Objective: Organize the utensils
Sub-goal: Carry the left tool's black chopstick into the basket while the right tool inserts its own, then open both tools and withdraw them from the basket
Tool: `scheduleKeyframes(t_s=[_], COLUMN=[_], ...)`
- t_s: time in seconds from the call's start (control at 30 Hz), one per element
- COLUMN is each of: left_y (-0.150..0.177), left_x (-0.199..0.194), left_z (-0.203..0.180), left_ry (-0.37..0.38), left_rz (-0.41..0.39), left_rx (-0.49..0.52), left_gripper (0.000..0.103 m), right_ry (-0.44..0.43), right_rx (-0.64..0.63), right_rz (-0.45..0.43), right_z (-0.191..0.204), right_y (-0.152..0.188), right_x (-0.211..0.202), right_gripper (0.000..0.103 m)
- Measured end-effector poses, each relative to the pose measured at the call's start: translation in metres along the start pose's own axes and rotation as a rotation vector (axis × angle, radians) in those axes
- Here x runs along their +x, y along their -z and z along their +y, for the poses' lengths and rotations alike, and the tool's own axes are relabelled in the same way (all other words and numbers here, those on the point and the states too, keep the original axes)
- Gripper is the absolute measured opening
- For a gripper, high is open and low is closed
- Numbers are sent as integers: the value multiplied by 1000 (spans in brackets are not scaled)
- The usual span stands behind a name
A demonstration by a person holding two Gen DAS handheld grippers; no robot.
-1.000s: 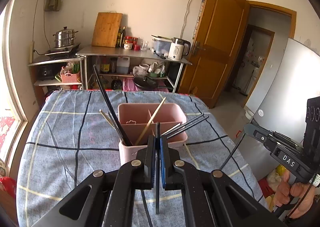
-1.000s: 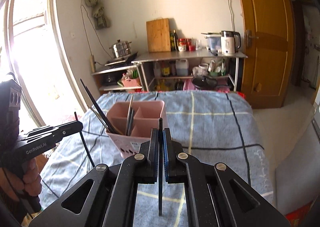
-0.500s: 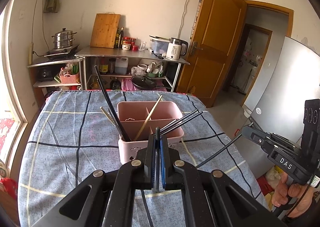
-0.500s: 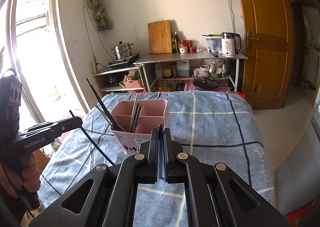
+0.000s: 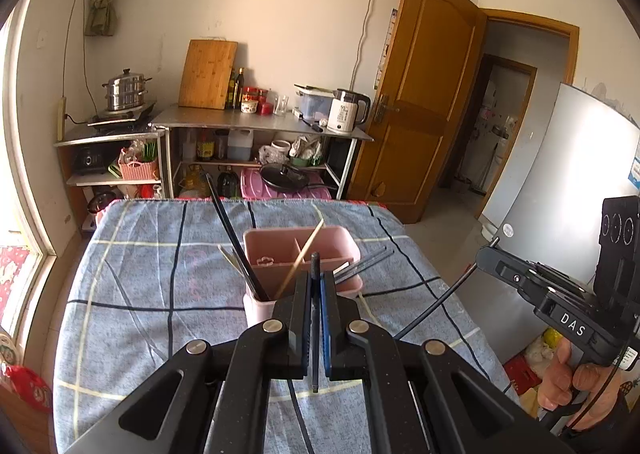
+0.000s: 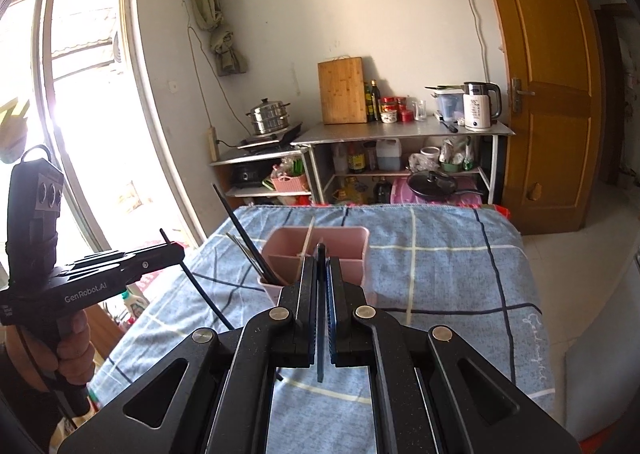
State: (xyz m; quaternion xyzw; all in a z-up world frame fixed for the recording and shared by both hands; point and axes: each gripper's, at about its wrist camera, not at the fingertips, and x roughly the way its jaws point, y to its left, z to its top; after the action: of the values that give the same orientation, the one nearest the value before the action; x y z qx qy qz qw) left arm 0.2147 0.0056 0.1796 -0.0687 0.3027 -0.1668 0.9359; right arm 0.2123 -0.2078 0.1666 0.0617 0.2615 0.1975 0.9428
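Blue checked tablecloth, pink utensil caddy, each hand-held gripper pinching one black chopstick.

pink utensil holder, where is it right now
In both wrist views the pink utensil holder stands near the middle of the blue checked tablecloth, just beyond the closed gripper tips, with chopsticks leaning out of it.

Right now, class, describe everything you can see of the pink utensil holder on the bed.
The holder is a pale pink box, seemingly plastic, open-topped, with rounded corners and inner walls splitting it into compartments. It stands upright on the blue checked cloth. Black chopsticks lean out of its near-left compartment, a pale stick leans across the middle, and dark chopsticks poke over its right rim. Neither gripper touches it.
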Motion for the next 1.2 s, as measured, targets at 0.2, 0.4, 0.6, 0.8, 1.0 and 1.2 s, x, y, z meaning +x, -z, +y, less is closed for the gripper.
scheduleKeyframes(t_s=[0.2,0.4,0.6,0.8,1.0,1.2], left_y=[-34,-69,-90,-93,-82,-61], left_x=[-17,-19,-7,24,58,85], left_z=[5,12,20,32,42,48], left_ry=[-13,-22,-34,-38,-45,-41], left_rz=[-53,-98,-126,-115,-75,-16], left_rx=[27,29,32,14,10,5], left_gripper=[4,4,4,4,4,4], right_ry=[-34,-47,-31,-11,4,9], right_rx=[-39,-51,-44,-29,-28,-25], right_rz=[-56,-108,-128,-113,-71,-6], right_z=[23,35,35,26,22,17], right_y=[-30,-60,-75,-72,-62,-48], right_x=[-1,5,20,44,69,93], right_gripper=[4,4,4,4,4,4])
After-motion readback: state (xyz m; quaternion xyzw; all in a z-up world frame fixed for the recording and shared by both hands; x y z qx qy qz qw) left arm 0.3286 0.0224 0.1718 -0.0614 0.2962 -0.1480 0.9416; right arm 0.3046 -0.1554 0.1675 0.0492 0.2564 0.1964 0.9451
